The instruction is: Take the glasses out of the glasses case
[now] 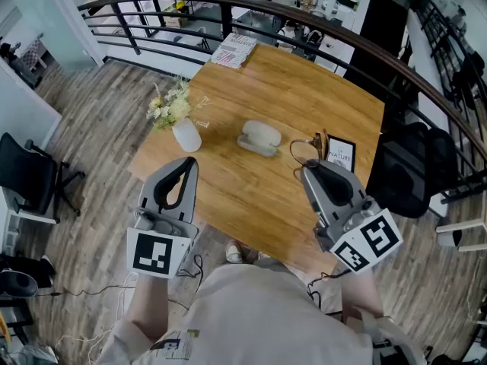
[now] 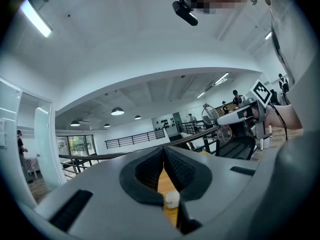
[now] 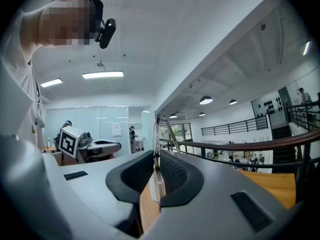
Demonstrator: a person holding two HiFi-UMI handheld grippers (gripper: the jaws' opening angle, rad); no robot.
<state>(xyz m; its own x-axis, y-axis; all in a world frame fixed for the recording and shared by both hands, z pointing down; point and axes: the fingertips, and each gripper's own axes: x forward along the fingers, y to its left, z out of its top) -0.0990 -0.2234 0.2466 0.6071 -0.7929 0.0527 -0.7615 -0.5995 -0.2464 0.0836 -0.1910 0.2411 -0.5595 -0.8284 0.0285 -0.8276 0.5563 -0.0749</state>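
Observation:
A pale grey glasses case [image 1: 260, 138] lies in the middle of the wooden table [image 1: 304, 90]. My right gripper [image 1: 307, 166] hovers over the table's right front, shut on thin wire-rimmed glasses [image 1: 306, 149]. In the right gripper view a lens rim [image 3: 157, 151] stands edge-on, pinched between the pads. From the left gripper view the glasses [image 2: 214, 115] stick out in front of the right gripper [image 2: 227, 118]. My left gripper [image 1: 189, 160] is shut and holds nothing, at the table's near left edge. Its pads meet at the tips [image 2: 164, 153].
A white vase with pale flowers [image 1: 180, 122] stands left of the case. A framed picture [image 1: 341, 154] sits just beyond the right gripper. A magazine [image 1: 234, 50] lies at the far corner. A curved railing [image 1: 319, 21] runs behind the table; a black chair [image 1: 30, 175] stands at left.

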